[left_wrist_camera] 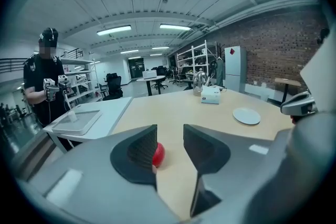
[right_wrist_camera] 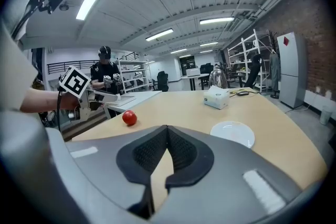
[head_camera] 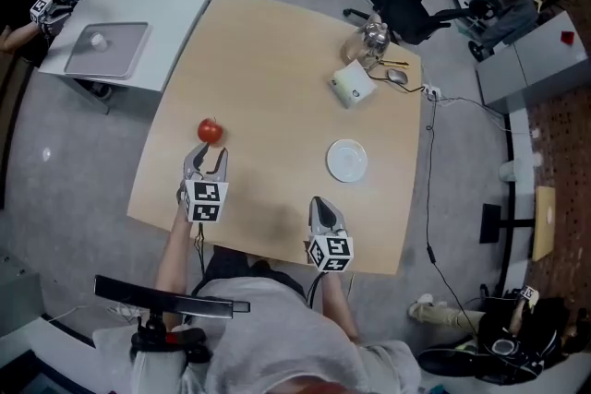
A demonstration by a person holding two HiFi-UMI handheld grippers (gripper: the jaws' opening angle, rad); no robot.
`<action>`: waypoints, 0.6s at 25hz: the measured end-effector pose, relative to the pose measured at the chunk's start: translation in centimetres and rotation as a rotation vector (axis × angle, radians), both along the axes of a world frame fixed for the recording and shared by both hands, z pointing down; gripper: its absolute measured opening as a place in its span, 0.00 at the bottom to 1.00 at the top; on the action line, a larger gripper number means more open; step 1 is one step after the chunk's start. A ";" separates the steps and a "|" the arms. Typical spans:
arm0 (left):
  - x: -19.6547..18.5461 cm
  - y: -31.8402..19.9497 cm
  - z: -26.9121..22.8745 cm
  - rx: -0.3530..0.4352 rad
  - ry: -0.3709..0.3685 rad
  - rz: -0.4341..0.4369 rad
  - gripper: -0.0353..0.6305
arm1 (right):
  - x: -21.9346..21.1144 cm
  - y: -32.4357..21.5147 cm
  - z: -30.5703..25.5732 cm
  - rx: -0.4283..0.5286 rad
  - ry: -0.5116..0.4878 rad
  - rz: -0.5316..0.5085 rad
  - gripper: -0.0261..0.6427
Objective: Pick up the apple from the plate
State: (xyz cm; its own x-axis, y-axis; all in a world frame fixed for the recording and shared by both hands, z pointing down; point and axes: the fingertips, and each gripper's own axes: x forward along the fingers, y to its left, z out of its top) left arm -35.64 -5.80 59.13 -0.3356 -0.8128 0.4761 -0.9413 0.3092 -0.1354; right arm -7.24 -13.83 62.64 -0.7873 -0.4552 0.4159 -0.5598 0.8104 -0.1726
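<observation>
**Apple on the table, off the plate, in neither gripper**

The left gripper (head_camera: 207, 154) has its fingers (left_wrist_camera: 137, 157) partly spread with nothing pinched. The apple (head_camera: 210, 131) sits on the table (head_camera: 268, 60) at the gripper's 12 o'clock, just past the fingertips. In the left gripper view the left finger half hides it. The right gripper (head_camera: 323, 206) has its fingers (right_wrist_camera: 181, 152) pressed together and empty. The plate (head_camera: 347, 161) lies at its 1 o'clock, bare. The apple is at the plate's 9 o'clock, well apart.
</observation>
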 end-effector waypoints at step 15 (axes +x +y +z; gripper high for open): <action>7.8 3.8 -5.0 0.096 0.003 -0.018 0.18 | 6.2 0.6 -3.1 0.056 -0.040 0.026 0.05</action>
